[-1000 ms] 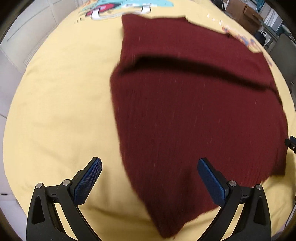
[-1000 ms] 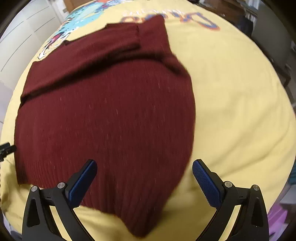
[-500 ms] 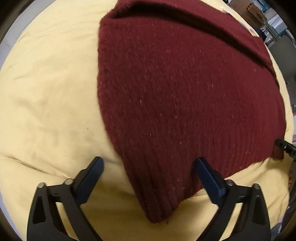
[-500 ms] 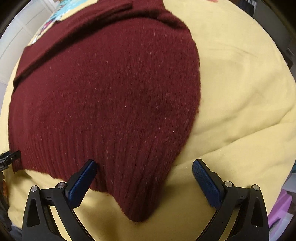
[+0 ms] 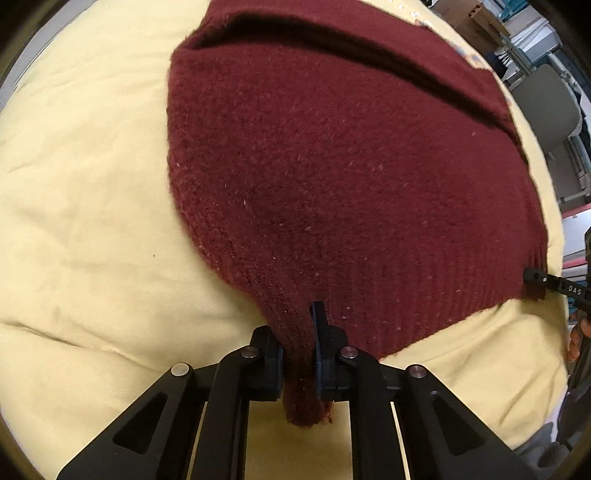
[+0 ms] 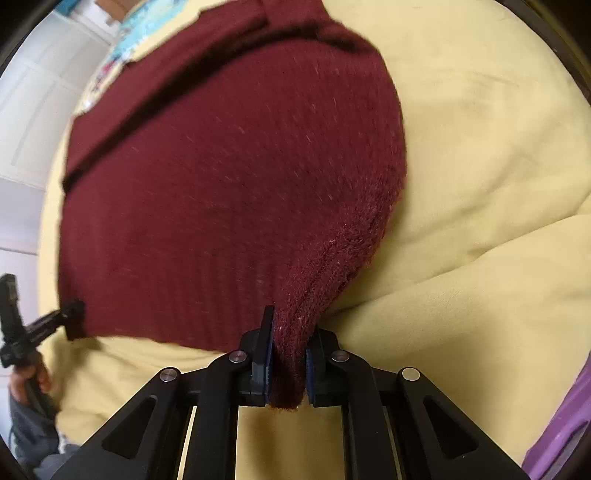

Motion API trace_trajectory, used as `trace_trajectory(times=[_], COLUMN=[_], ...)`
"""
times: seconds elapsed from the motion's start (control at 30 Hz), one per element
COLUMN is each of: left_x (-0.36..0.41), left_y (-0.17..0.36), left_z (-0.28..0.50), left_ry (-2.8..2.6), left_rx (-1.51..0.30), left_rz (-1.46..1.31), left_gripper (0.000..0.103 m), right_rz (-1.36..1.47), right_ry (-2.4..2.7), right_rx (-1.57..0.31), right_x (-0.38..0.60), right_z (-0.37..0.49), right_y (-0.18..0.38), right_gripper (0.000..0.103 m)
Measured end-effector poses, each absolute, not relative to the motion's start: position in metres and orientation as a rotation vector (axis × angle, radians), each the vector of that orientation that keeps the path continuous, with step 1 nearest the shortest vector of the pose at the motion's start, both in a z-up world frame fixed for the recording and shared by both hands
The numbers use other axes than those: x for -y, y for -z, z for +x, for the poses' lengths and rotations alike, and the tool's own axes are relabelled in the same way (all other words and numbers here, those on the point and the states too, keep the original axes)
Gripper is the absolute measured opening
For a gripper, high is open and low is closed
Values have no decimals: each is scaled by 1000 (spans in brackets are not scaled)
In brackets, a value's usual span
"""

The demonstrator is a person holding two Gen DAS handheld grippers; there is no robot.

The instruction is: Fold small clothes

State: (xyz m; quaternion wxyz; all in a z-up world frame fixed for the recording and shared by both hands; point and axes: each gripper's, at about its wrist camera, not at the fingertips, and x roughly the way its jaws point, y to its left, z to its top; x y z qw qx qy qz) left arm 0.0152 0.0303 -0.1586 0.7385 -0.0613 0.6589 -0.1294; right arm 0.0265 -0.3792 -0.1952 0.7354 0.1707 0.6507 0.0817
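Observation:
A dark red knit sweater lies spread on a yellow sheet, with a sleeve folded across its far part. My left gripper is shut on the sweater's near left hem corner, the ribbed edge bunched between the jaws. My right gripper is shut on the near right hem corner of the sweater. Each gripper shows in the other's view: the right one at the hem's right end, the left one at the hem's left end.
The yellow sheet carries a blue cartoon print beyond the sweater. A grey chair and shelving stand past the far right edge. White cabinet panels are at the left. Something purple is at the near right.
Both grippers moved down and forward onto the sweater's near hem and went from wide open to shut on its two corners.

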Motion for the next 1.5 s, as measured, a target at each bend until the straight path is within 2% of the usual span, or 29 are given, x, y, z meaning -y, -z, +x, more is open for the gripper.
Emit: trace_trajectory(times=[0.33, 0.63, 0.9, 1.07, 1.2, 1.33, 1.5], left_x=[-47, -74, -77, -69, -57, -45, -49], left_y=[94, 35, 2, 20, 52, 94, 112], left_z=[29, 102, 176, 228, 258, 269, 269], left_ry=[302, 267, 235, 203, 111, 82, 54], left_rx=[-1341, -1169, -1075, -1102, -1155, -1195, -1196], left_rz=[-208, -276, -264, -218, -122, -76, -73], left_gripper=[9, 9, 9, 9, 9, 9, 11], right_rz=[428, 467, 417, 348, 319, 287, 265], right_ry=[-248, -220, -182, -139, -104, -63, -40], right_rx=[-1206, -987, -927, -991, -1097, -1177, -1210], right_x=[393, 391, 382, 374, 366, 359, 354], right_z=[64, 141, 218, 272, 308, 324, 329], right_y=[116, 61, 32, 45, 82, 116, 136], right_gripper=[12, 12, 11, 11, 11, 12, 14])
